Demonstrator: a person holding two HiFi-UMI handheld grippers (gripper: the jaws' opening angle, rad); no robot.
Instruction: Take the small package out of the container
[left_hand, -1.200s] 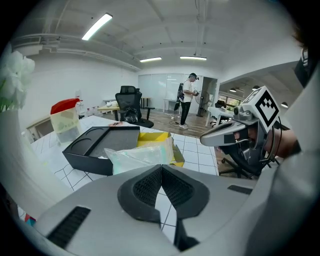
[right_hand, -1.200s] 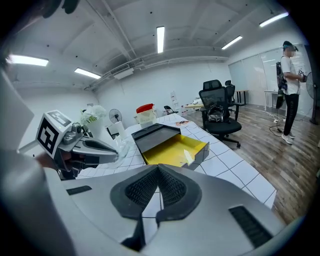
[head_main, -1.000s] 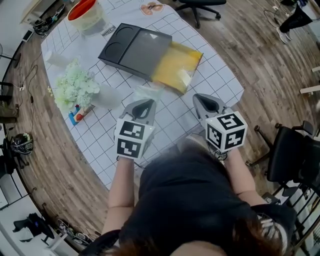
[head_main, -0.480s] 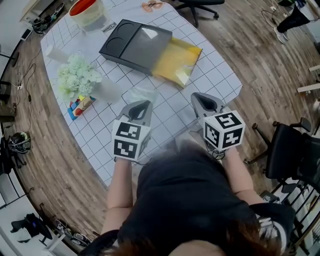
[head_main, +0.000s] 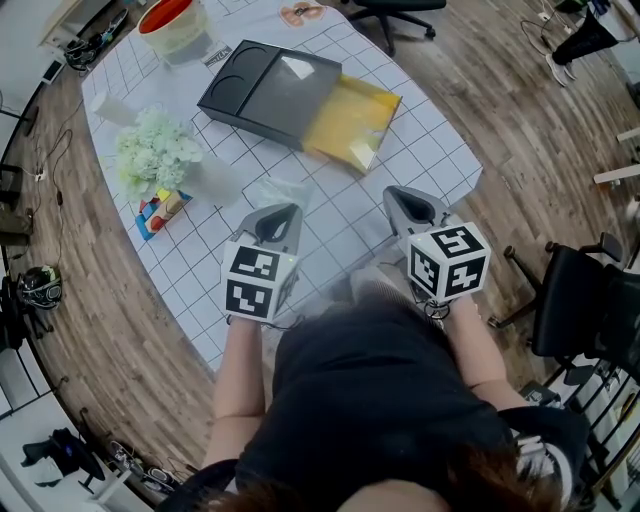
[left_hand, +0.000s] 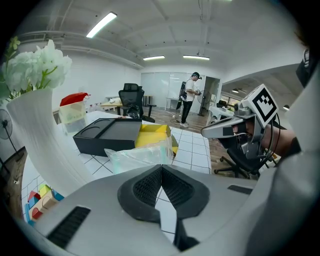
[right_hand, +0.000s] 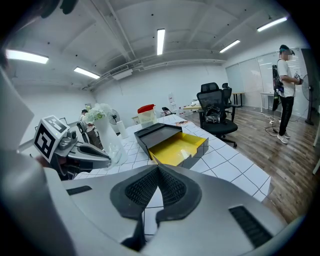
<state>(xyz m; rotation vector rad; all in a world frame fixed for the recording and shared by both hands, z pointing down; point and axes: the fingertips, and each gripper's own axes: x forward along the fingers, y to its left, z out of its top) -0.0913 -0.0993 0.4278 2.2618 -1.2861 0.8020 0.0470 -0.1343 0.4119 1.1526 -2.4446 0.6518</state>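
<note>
Left gripper (head_main: 290, 210) and right gripper (head_main: 395, 192) are both closed on nothing. The small package (head_main: 278, 190) lies on the table (head_main: 425, 150), outside the open yellow container (head_main: 352, 122), so the removal looks done.

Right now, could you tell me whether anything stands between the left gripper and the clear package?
Nothing visible does: the clear package lies straight ahead of the left gripper; the white vase stands aside.
</note>
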